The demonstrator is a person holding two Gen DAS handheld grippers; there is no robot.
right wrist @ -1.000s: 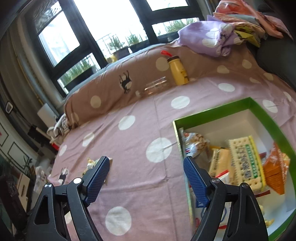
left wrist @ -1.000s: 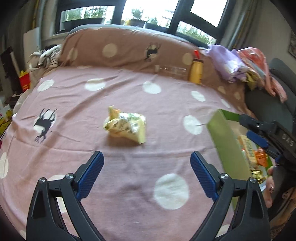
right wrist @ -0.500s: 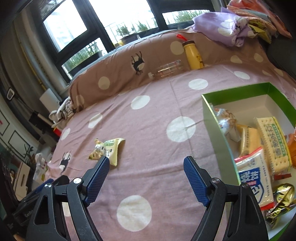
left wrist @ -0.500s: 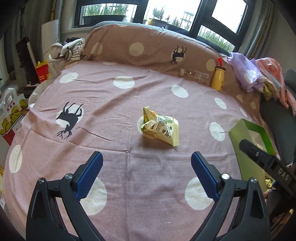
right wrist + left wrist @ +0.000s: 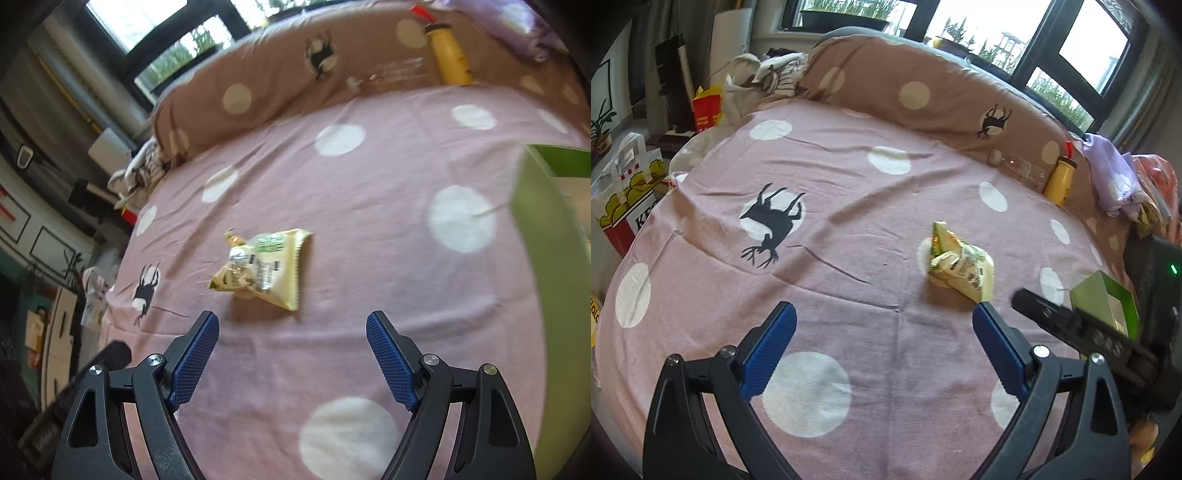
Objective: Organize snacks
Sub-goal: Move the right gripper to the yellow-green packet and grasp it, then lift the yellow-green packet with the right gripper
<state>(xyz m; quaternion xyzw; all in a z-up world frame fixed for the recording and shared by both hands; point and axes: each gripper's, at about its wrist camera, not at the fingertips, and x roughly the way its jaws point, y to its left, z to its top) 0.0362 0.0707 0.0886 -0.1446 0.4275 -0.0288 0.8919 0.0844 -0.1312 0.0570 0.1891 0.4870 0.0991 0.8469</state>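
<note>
Two grippers faced one lone snack packet (image 5: 264, 267), and both stood with jaws apart and nothing between them. The right gripper (image 5: 291, 345) pointed down at the pink dotted bedcover (image 5: 369, 258) with the packet just ahead of its fingertips, a little toward its left finger (image 5: 192, 358). The packet lay flat and crumpled, its long axis running slantwise across the gap, the crimped end toward the green box (image 5: 543, 258) at the right edge. From the left gripper (image 5: 882, 332) the same packet (image 5: 960, 269) lay ahead and off to the right, just past its right finger (image 5: 997, 350), so it was not lined up. The right gripper (image 5: 1071, 328) showed there as a dark bar beside the box (image 5: 1104, 299). The right hand looked the better placed: a short push forward and down would likely bring the packet between its jaws. A yellow bottle (image 5: 448, 55) stood well apart against the brown pillow (image 5: 295, 74).
</note>
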